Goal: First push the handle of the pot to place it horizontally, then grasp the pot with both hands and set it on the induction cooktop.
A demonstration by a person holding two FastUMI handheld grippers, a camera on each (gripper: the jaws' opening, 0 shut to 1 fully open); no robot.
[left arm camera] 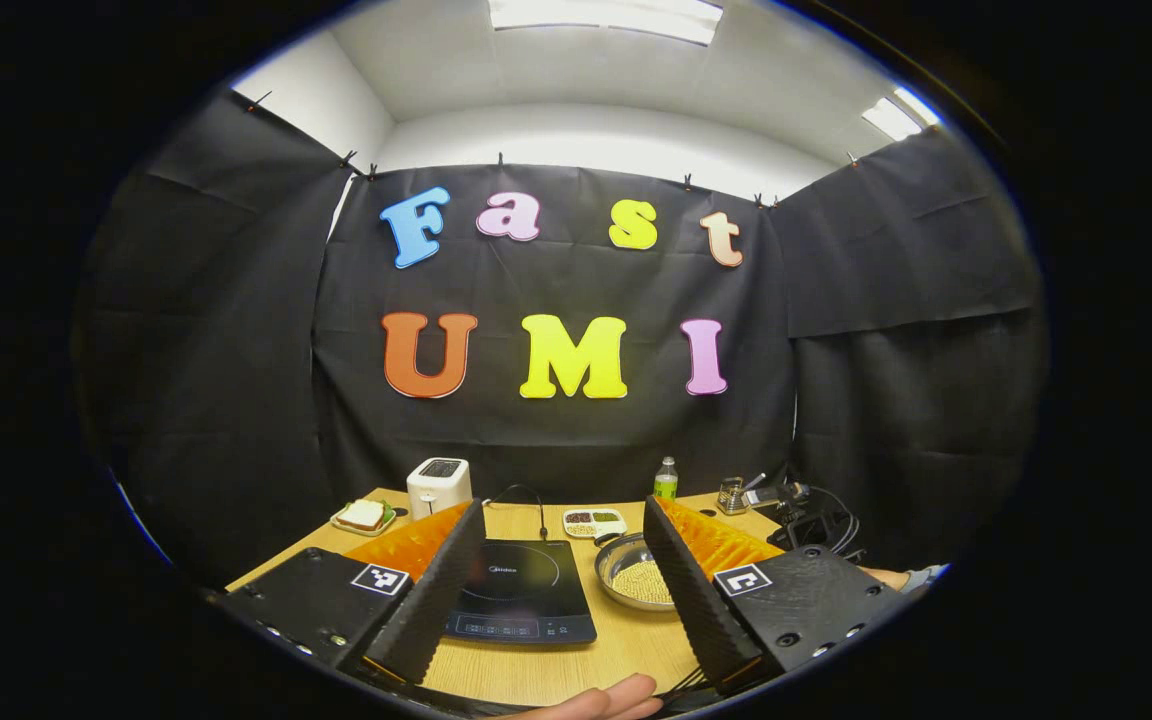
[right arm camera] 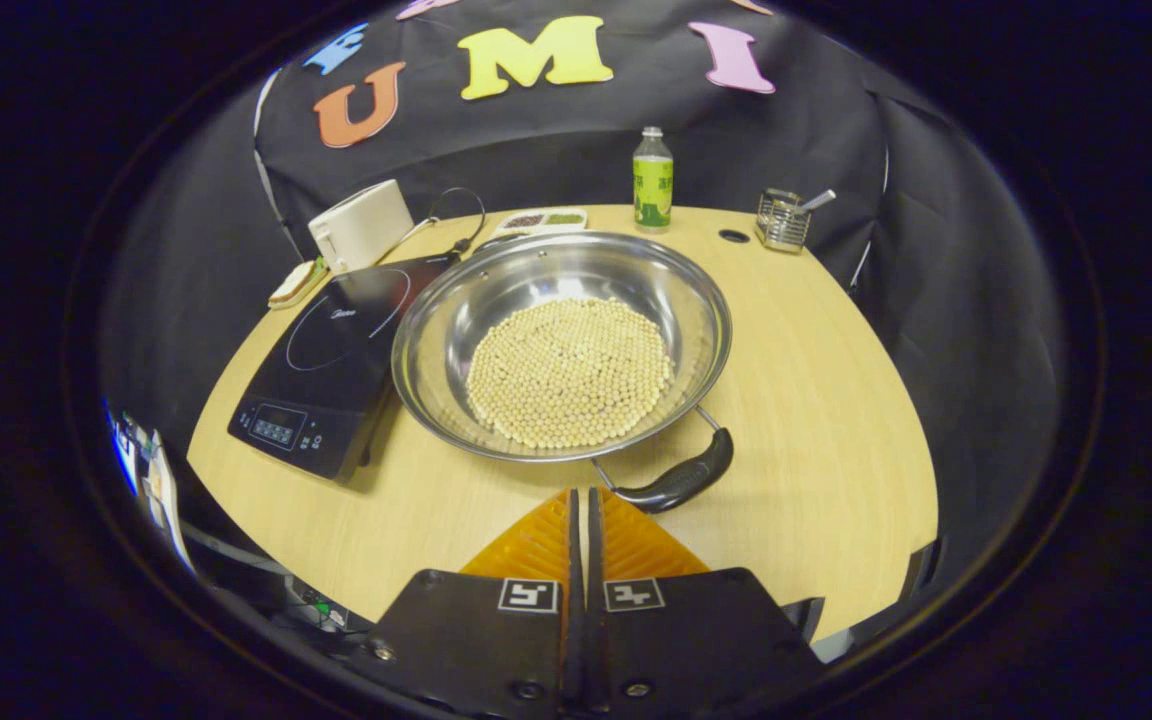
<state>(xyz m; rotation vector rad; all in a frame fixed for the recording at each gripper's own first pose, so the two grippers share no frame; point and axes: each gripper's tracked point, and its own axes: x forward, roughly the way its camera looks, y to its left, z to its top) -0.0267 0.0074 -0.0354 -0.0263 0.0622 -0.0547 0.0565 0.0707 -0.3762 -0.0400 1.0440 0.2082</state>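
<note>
A steel pot (right arm camera: 561,340) holding small pale beans stands on the wooden table (right arm camera: 816,400), right beside the black induction cooktop (right arm camera: 336,350). Its near black handle (right arm camera: 681,480) points toward me, slightly to the right. My right gripper (right arm camera: 580,495) is shut with nothing between its fingers, its tips just short of and left of that handle. In the left gripper view, my left gripper (left arm camera: 561,515) stands open and raised at the table's near edge, with the cooktop (left arm camera: 521,590) between its fingers and the pot (left arm camera: 636,575) partly hidden behind the right finger.
Along the table's back stand a white toaster (right arm camera: 361,225), a plate with bread (right arm camera: 298,283), a divided dish (right arm camera: 541,220), a green-labelled bottle (right arm camera: 652,180) and a wire holder (right arm camera: 781,220). A power cord (left arm camera: 536,505) runs behind the cooktop. A hand (left arm camera: 601,700) shows at the bottom of the left gripper view.
</note>
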